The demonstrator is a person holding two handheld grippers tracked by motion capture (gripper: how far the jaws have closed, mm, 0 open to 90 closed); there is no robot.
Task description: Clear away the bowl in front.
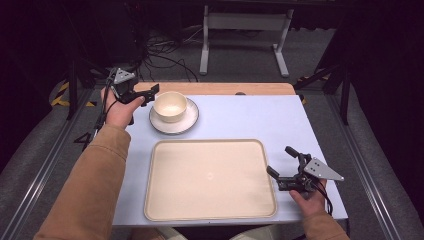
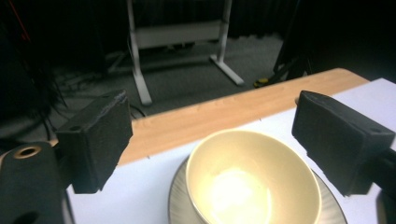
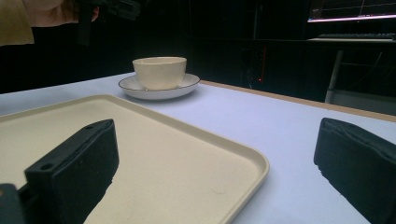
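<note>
Table (image 1: 240,120): tray (image 1: 210,179) nr bowl (image 1: 170,106) on saucer (image 1: 175,124), nothing betw.

A white "4" (image 1: 83,139) was painted on the floor left of the table; no other text could be read.

The bowl (image 2: 252,179) looks like glossy cream ceramic, its inside catching a bright sheen. The plate (image 1: 189,122) beneath is smooth and glazed with a dark rim. The tray (image 1: 210,177) seems matt beige plastic. The tabletop (image 1: 250,117) is matt pale blue, wood-edged along its far edge.
</note>
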